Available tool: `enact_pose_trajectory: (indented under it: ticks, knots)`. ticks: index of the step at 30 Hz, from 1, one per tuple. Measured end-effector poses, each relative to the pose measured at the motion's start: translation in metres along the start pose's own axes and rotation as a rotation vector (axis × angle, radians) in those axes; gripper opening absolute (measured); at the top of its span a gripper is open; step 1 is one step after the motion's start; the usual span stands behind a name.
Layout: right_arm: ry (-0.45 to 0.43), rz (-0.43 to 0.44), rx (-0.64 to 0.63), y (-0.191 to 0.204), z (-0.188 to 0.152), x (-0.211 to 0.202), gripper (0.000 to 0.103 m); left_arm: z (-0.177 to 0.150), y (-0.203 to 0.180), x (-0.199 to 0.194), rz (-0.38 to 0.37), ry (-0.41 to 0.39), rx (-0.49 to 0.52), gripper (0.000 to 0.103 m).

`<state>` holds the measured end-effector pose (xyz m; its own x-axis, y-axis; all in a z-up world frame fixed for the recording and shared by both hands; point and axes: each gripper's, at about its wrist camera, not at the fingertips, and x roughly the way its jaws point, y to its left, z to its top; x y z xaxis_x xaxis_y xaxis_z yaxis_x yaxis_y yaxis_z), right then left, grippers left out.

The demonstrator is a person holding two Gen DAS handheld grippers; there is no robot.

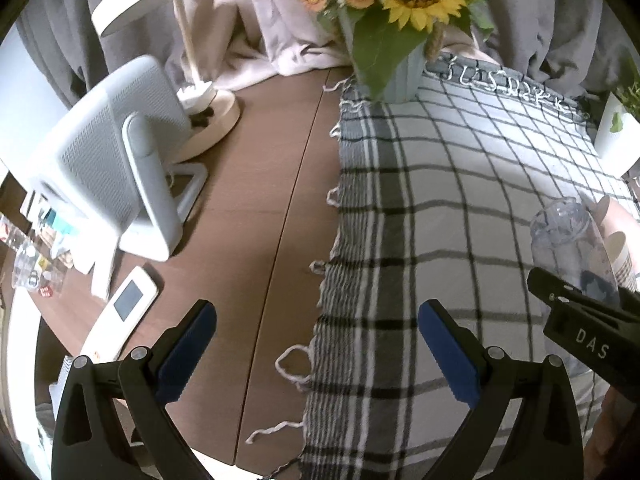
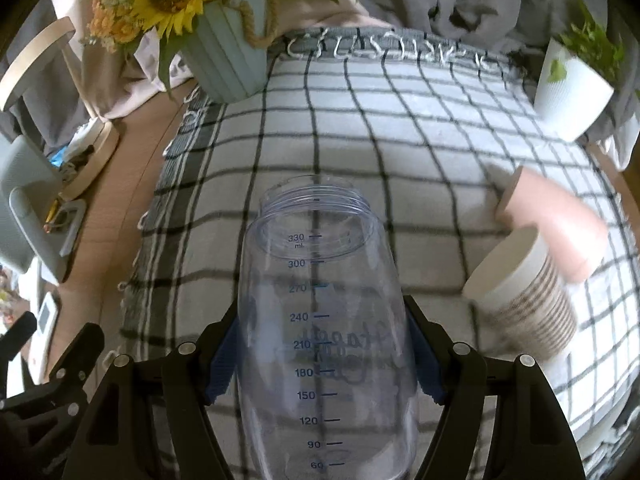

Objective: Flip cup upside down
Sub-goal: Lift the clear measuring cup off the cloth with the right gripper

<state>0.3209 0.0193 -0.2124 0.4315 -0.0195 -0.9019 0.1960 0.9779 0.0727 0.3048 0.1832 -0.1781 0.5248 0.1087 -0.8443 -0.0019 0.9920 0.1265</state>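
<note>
My right gripper (image 2: 322,360) is shut on a clear plastic cup (image 2: 320,320) with blue millilitre marks. The cup lies along the fingers above the checked cloth (image 2: 400,140), its open threaded mouth pointing away from the camera. The blue pads (image 2: 222,364) press its two sides. In the left wrist view the same cup (image 1: 568,240) shows at the right edge with the right gripper's black finger (image 1: 580,320) on it. My left gripper (image 1: 316,348) is open and empty, low over the cloth's left edge (image 1: 332,240) and the brown table (image 1: 260,200).
A pink cup (image 2: 556,224) and a striped paper cup (image 2: 528,296) lie tipped on the cloth at the right. A sunflower pot (image 2: 228,48) and a white plant pot (image 2: 572,88) stand at the back. A white fan (image 1: 108,168), lamp (image 1: 192,40) and remote (image 1: 120,312) are at the left.
</note>
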Motion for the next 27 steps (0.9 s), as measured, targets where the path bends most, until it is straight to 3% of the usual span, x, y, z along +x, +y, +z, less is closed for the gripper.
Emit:
enact_pose_trajectory:
  ticks: [27]
  knots:
    - [0.131, 0.022, 0.072, 0.0, -0.038, 0.02, 0.073, -0.016, 0.002, -0.002, 0.02, 0.015, 0.035, 0.103]
